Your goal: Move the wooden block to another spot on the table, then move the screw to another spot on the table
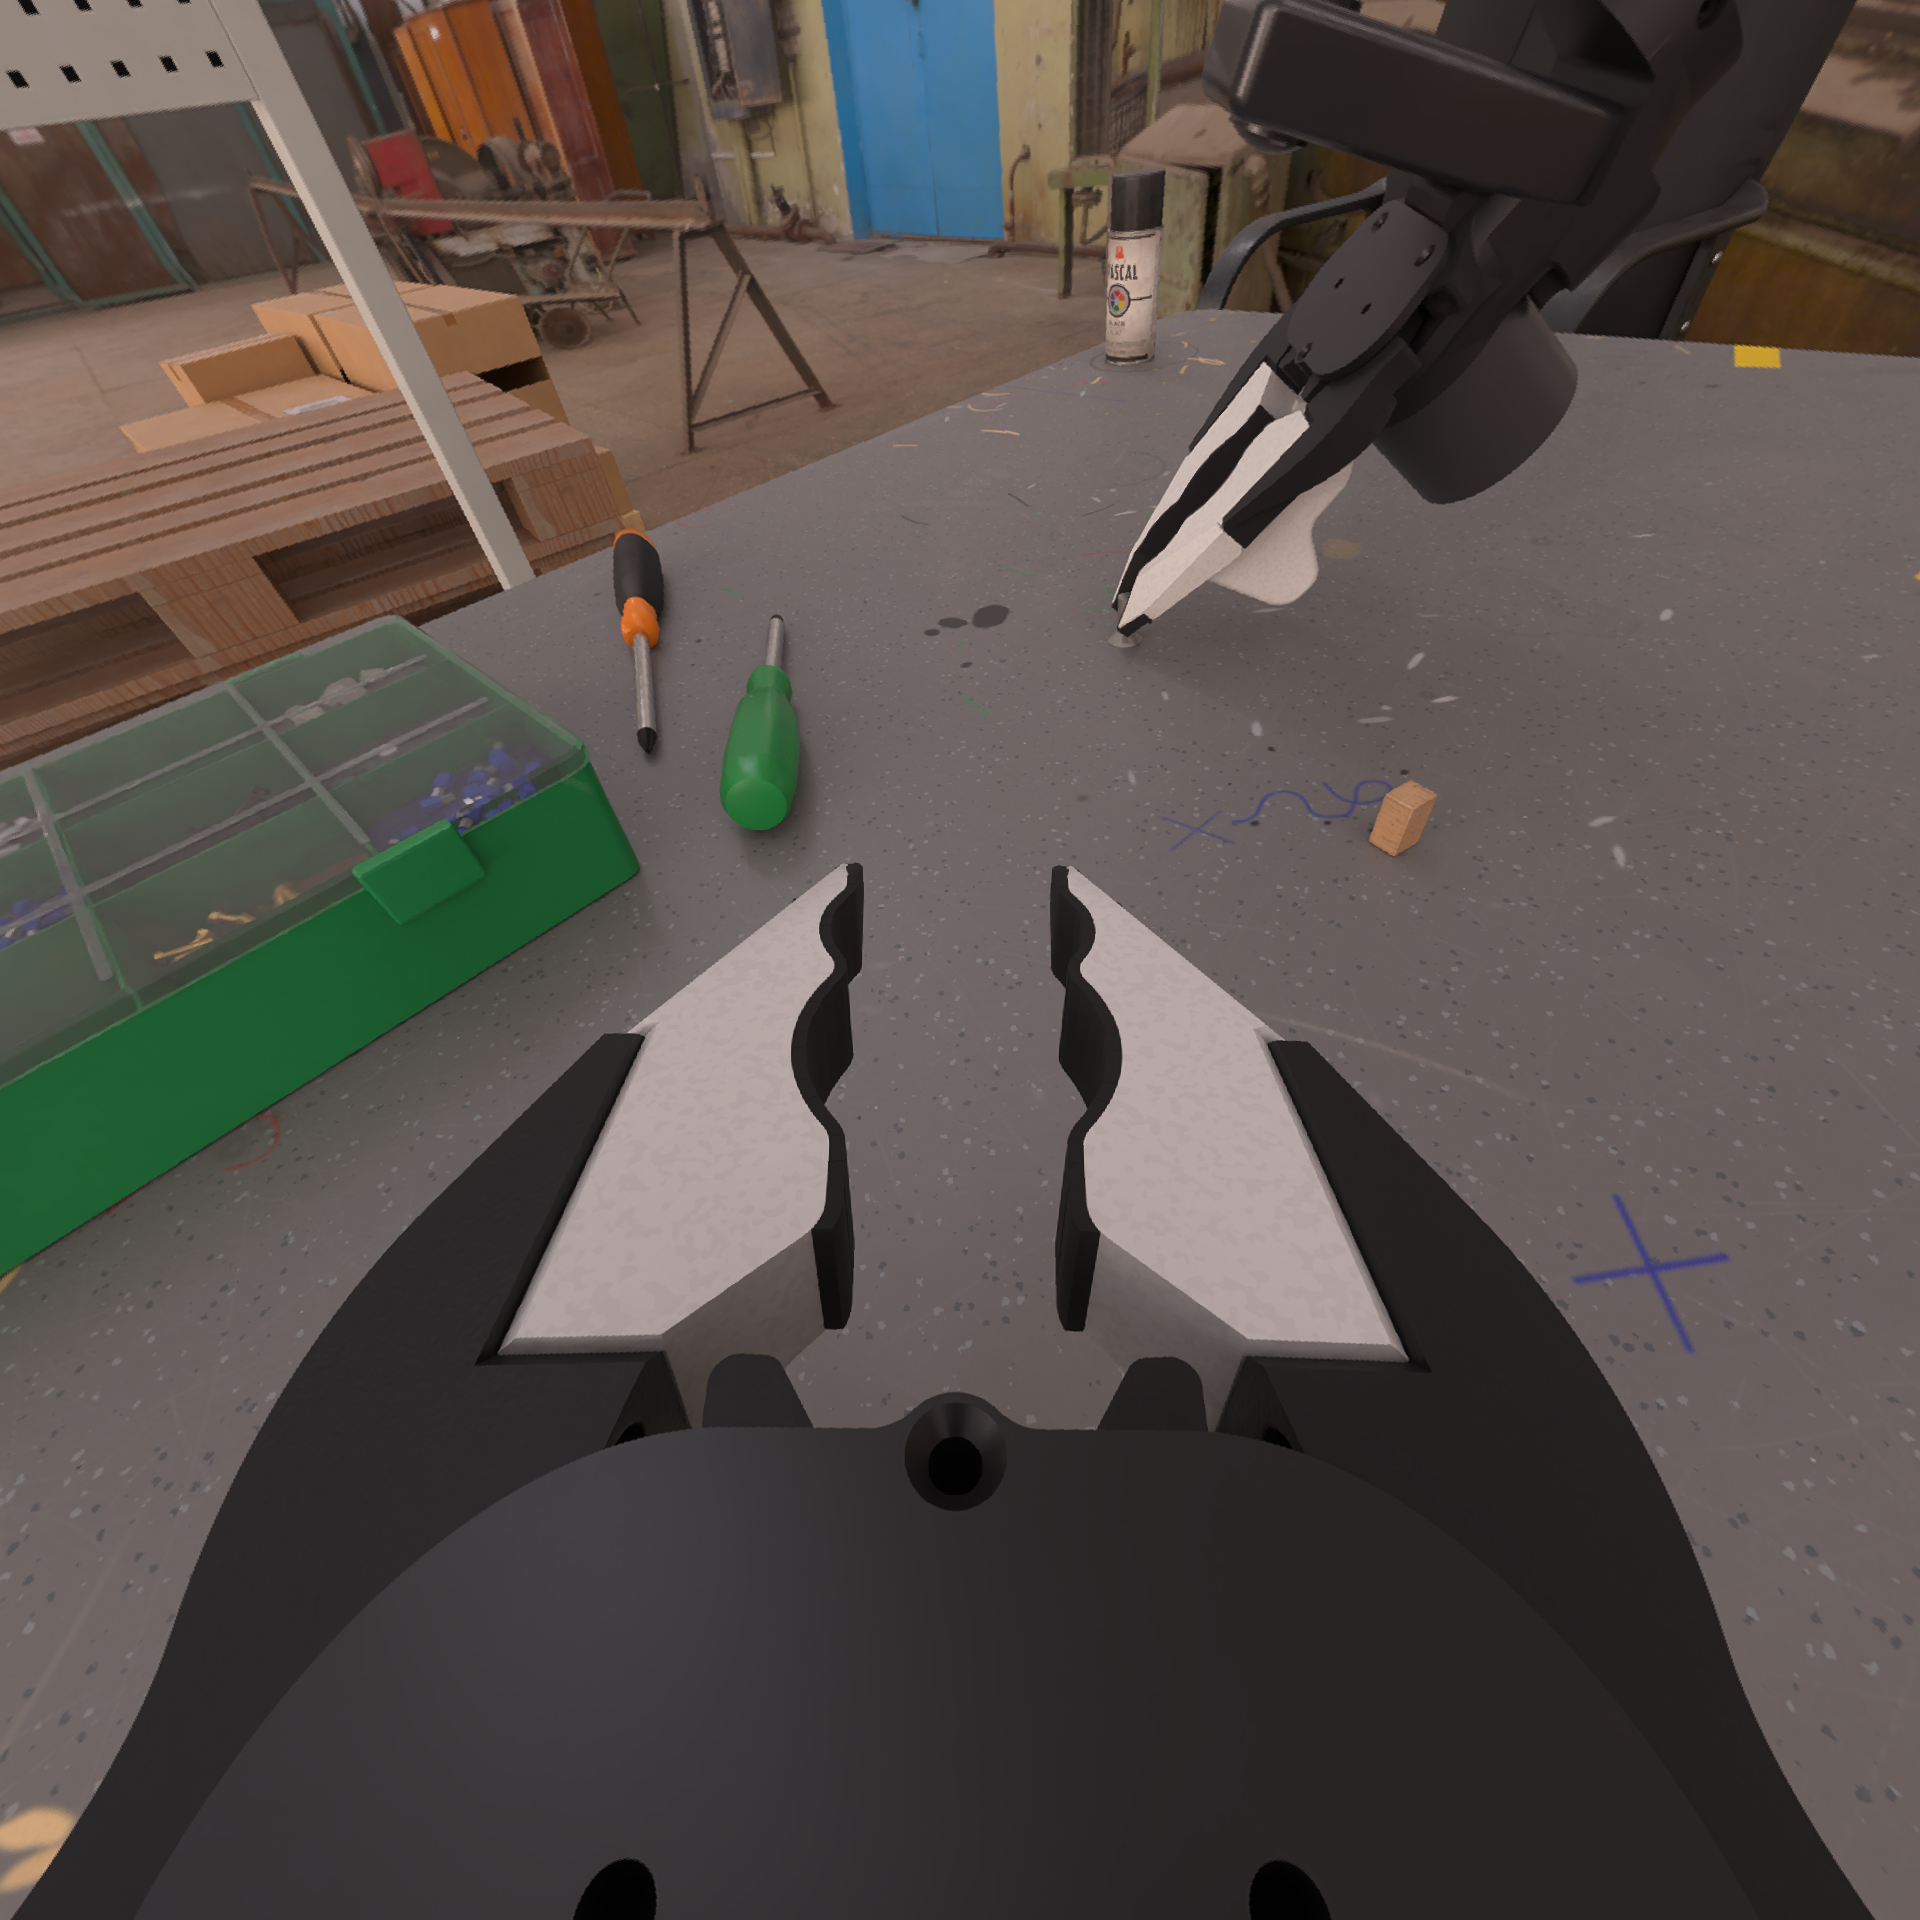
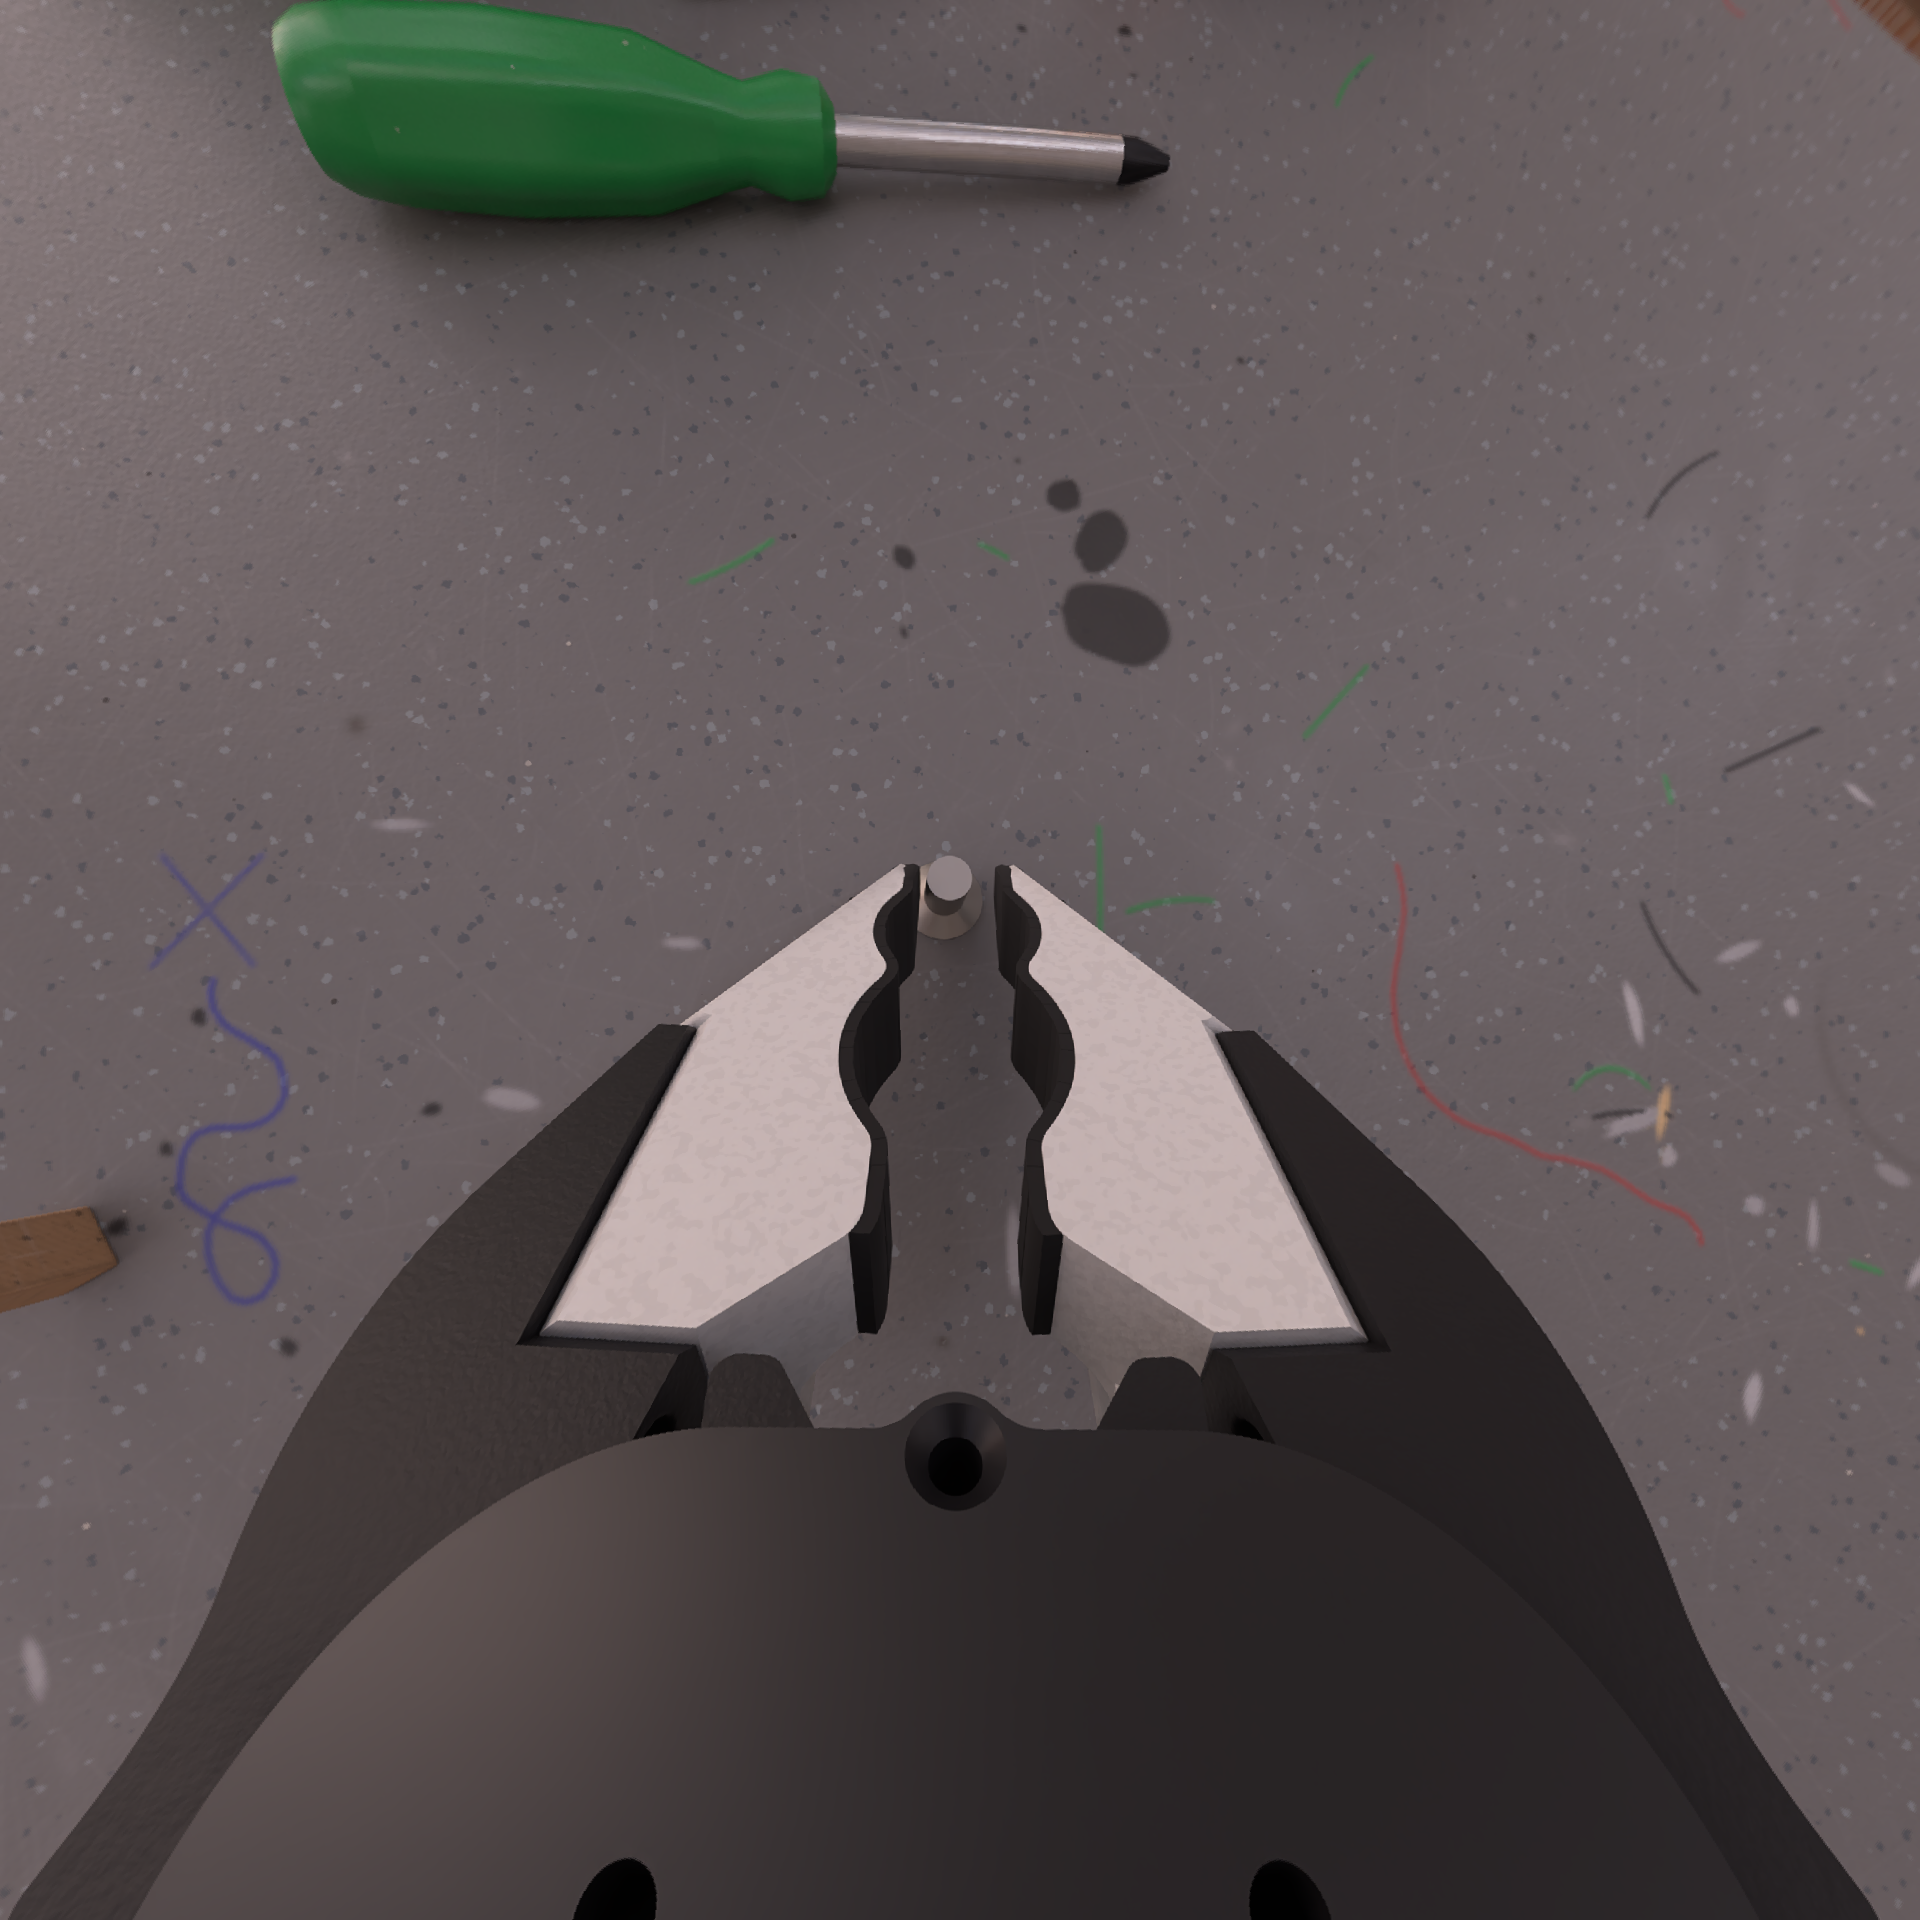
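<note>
Right gripper (image 2: 956, 883) down at the table (image 2: 520, 623), jaws narrowed around the upright screw (image 2: 948, 902); small gaps on both sides, so not clamped. Left gripper (image 1: 956, 883) hovers with jaws moderately apart, holding nothing. Wooden block (image 1: 1403, 818) sits on the table right of the left gripper, well apart from the screw. Green screwdriver (image 2: 561, 114) lies beyond the screw.

On the table (image 1: 1039, 1039) we see the parts box (image 1: 260, 883) at near left, two screwdrivers (image 1: 764, 738) just right of it, the screw (image 2: 948, 902) farther right between the right gripper's (image 2: 951, 883) tips, the wooden block (image 1: 1403, 818) nearer, and a spray can (image 1: 1132, 270) at the far edge.
</note>
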Controlling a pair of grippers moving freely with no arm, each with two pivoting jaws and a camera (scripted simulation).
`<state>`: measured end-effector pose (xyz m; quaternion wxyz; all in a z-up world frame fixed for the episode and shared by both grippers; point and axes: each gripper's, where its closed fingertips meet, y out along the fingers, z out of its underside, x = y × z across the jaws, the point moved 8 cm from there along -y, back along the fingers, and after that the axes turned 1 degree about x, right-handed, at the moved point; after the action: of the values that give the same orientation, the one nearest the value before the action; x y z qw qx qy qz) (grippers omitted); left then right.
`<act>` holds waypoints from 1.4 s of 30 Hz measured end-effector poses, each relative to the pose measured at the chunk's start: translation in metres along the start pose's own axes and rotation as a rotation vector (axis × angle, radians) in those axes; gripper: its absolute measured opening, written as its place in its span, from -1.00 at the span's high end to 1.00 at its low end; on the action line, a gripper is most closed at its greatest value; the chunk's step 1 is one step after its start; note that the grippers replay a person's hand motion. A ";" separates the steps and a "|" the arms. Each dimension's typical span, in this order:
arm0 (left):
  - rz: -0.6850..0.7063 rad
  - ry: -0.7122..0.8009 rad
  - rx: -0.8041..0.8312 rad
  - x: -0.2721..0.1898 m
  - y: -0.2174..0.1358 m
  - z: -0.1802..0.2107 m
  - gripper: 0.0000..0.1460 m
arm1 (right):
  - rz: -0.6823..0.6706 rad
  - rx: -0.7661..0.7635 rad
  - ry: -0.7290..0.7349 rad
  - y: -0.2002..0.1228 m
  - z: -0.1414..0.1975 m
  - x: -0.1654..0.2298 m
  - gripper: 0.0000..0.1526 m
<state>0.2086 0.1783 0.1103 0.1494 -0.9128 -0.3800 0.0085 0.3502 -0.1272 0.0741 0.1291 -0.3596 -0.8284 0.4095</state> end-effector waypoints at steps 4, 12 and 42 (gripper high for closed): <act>0.005 0.003 0.001 0.000 0.000 0.000 0.51 | -0.029 0.031 0.018 0.001 -0.002 -0.001 0.89; 0.000 0.006 -0.006 0.000 -0.001 -0.001 0.52 | -0.066 -0.063 -0.075 -0.016 -0.004 0.013 0.89; -0.029 0.010 -0.003 0.002 -0.001 0.000 0.49 | -0.356 0.010 -0.403 -0.056 0.050 0.119 0.56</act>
<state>0.2094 0.1806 0.1112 0.1502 -0.9074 -0.3925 0.0012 0.2133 -0.0957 0.0767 0.0334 -0.1189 -0.8855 0.4480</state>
